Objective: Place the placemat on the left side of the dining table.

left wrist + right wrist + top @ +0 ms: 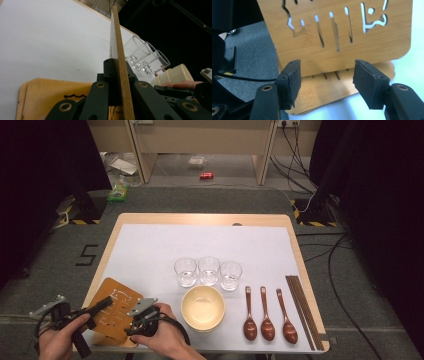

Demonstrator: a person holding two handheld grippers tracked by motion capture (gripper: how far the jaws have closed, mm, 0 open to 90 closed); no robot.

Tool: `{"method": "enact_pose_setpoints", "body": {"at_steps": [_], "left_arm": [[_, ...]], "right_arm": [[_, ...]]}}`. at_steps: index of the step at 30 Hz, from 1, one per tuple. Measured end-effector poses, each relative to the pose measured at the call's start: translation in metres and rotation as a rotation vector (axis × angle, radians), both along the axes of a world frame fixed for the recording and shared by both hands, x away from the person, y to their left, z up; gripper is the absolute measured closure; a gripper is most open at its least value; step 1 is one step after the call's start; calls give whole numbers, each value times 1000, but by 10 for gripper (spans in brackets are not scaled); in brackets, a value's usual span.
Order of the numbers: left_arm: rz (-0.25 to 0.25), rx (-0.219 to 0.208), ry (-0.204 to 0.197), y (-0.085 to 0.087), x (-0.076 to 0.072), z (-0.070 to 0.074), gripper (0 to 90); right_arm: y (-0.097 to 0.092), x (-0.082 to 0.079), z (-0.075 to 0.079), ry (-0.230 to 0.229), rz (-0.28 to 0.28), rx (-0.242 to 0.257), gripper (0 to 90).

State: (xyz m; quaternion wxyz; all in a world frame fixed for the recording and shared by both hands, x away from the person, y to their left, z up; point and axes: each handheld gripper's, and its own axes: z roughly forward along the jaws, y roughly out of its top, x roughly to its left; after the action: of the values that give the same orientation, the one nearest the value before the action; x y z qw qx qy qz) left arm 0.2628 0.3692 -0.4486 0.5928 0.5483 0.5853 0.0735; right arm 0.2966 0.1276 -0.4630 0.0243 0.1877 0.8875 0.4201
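Note:
A thin wooden board (119, 301) with cut-out shapes is tilted up off a second wooden board (111, 334) at the table's front left corner. My left gripper (104, 303) is shut on the upper board's left edge. In the left gripper view that board (120, 42) runs edge-on between the jaws of the left gripper (117, 62), above the flat lower board (50, 87). My right gripper (134, 319) is open just right of the boards. In its own view the right gripper (327, 75) stands open in front of the raised board (342, 27), with the lower board (324, 91) beneath.
A cream bowl (186, 310) sits just right of my right hand. Three clear glasses (208, 270) stand in a row behind it. Three brown spoons (266, 315) and dark chopsticks (302, 310) lie at the front right. A white sheet (160, 245) covers the table.

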Motion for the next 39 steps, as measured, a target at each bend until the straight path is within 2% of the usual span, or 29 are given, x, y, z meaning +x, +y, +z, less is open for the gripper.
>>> {"method": "enact_pose_setpoints", "body": {"at_steps": [6,14,22,32,39], "left_arm": [[7,15,-40,-2,0,11,859],[27,30,-57,0,5,15,859],[49,46,-71,2,10,20,859],[68,55,-78,3,21,23,860],[81,67,-80,3,30,26,859]], "right_arm": [[-5,-2,20,-55,-9,48,410],[-13,-1,43,-114,-24,77,417],[-19,2,54,-126,-36,95,419],[-33,9,72,-143,-78,127,426],[-45,14,77,-142,-105,141,429]]}}
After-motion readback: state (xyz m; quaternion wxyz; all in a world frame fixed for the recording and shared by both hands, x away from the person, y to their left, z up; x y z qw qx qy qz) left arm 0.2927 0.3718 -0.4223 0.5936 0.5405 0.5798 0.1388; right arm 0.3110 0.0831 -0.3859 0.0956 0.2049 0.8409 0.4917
